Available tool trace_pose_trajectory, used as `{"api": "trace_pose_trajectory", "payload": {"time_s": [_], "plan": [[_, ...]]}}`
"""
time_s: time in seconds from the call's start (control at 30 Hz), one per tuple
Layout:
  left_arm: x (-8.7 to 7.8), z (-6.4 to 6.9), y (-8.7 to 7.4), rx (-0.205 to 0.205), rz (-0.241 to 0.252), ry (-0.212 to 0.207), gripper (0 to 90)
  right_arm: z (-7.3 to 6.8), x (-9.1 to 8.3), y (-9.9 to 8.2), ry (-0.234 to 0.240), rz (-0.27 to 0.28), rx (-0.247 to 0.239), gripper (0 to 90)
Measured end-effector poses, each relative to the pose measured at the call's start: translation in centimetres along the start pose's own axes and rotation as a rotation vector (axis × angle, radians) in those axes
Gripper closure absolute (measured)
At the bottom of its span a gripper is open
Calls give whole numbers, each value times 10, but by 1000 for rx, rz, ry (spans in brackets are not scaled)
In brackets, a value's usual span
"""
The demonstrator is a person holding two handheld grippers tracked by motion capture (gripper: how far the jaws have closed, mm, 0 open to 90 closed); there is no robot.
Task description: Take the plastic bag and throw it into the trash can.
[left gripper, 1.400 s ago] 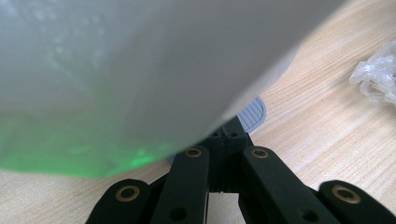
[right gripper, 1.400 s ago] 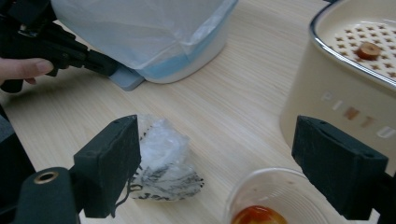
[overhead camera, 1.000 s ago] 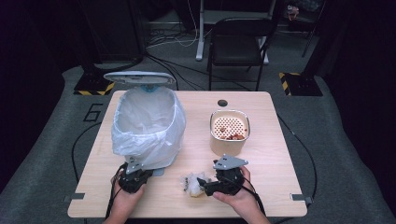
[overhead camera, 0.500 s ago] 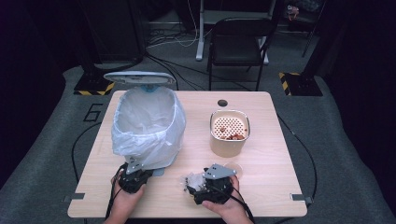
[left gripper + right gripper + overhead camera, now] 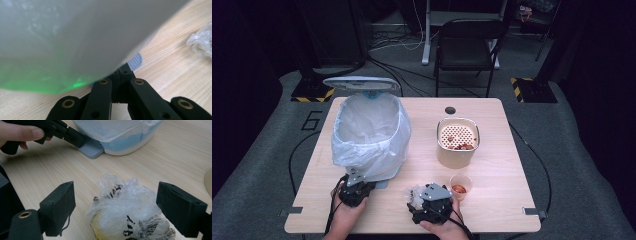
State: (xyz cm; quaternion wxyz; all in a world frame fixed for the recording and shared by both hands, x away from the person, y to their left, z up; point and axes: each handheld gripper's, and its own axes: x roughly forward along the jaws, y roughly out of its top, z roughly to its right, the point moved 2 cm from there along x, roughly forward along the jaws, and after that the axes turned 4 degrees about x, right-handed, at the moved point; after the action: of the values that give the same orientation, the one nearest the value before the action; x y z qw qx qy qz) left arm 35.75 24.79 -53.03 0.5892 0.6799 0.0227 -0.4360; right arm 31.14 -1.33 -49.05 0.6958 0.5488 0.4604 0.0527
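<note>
Light wood counter on grey carpet, dark room, black chair at 12 o'clock. Left hand-held gripper clamped on bin pedal at 7 o'clock; right hand-held gripper wide open around crumpled plastic bag at 6 o'clock, not touching.

lab/studio | dark curtains, floor cables, hazard-taped bases, lone table, chair

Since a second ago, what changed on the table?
The right gripper slid left and toward the table's near edge, uncovering a small cup. Its jaws stand open either side of the crumpled plastic bag, not pressing it. The left gripper stayed shut on the pedal of the lined bin. The beige strainer pot stayed put.
</note>
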Motion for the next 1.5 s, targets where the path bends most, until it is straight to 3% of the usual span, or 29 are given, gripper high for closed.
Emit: {"api": "trace_pose_trajectory", "payload": {"time_s": [0.4,0.5,0.53,0.63,0.67,0.73,0.8,0.9,0.93,1.0,1.5], "plan": [[0,0,0,1,3,1,900,8,20,-18,-13,-122,48,243],[0,0,0,9,7,0,900,9,23,-21,-19,-140,55,290],[0,-1,0,8,4,-1,900,9,25,-22,-30,-147,78,336],[0,0,0,8,6,0,900,10,26,-24,-33,-158,75,383],[0,0,0,8,5,4,900,12,27,-25,-33,-158,74,437],[0,0,0,9,6,2,900,11,28,-25,-31,-156,83,461],[0,0,0,8,7,0,900,12,28,-25,-29,-157,89,560],[0,0,0,9,7,1,900,14,27,-26,-8,-167,74,604],[0,0,0,8,7,0,900,14,27,-25,-11,-163,97,625],[0,0,0,9,5,4,900,17,25,-24,14,-155,98,677],[0,1,0,1,3,9,900,6,-1,6,87,-102,62,707]]}}
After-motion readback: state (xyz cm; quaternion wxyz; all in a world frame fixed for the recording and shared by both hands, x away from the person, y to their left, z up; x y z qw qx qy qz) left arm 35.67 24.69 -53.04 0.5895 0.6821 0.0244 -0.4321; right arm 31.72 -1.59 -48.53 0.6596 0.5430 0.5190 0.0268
